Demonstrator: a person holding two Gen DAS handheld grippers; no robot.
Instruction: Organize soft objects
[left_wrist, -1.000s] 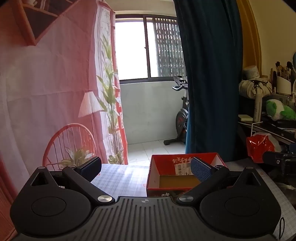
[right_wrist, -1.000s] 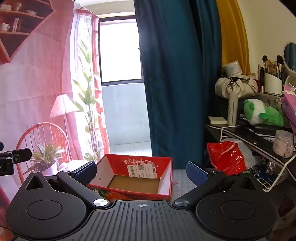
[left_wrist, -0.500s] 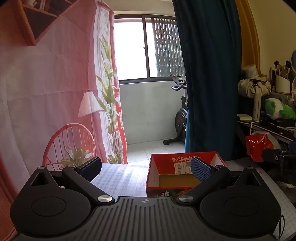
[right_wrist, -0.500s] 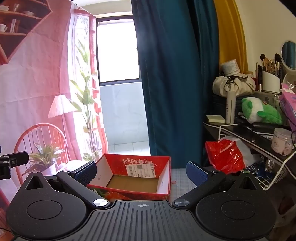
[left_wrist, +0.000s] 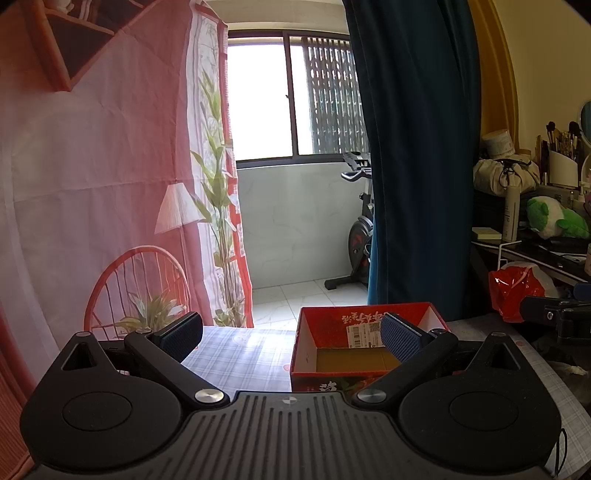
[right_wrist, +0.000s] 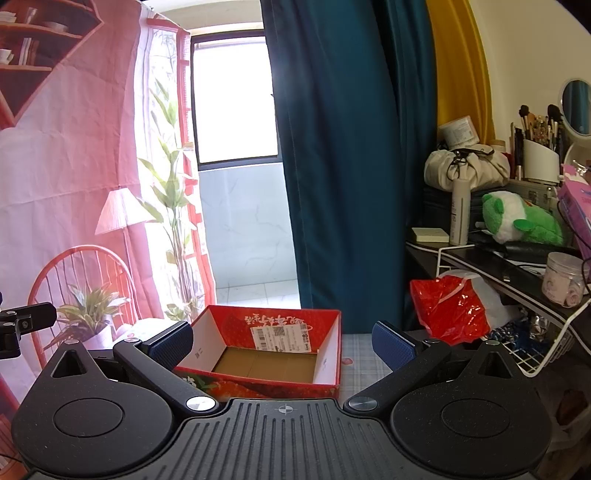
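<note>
Your left gripper (left_wrist: 291, 335) has its two blue-padded black fingers spread wide, with nothing between them. Just ahead of it and a little to its right sits the open red cardboard box with a brown floor and a white shipping label (left_wrist: 364, 343); the gripper's right pad overlaps the box's far right corner in the left wrist view, though you cannot tell whether they touch. The box stands on a pale checked tablecloth (left_wrist: 240, 356) that runs ahead of the left finger.

Your right gripper (right_wrist: 282, 343) is spread just as wide and holds nothing. The same red box (right_wrist: 266, 354) lies straight ahead between its fingers, nearer the left pad, and it is empty.

The green and white plush toy (right_wrist: 517, 219) lies on the dark shelf (right_wrist: 480, 254) well to the right of and above the right gripper, beside a white bottle (right_wrist: 460, 212). A crumpled red plastic bag (right_wrist: 450, 308) sits just beyond the right finger, below that shelf.
</note>
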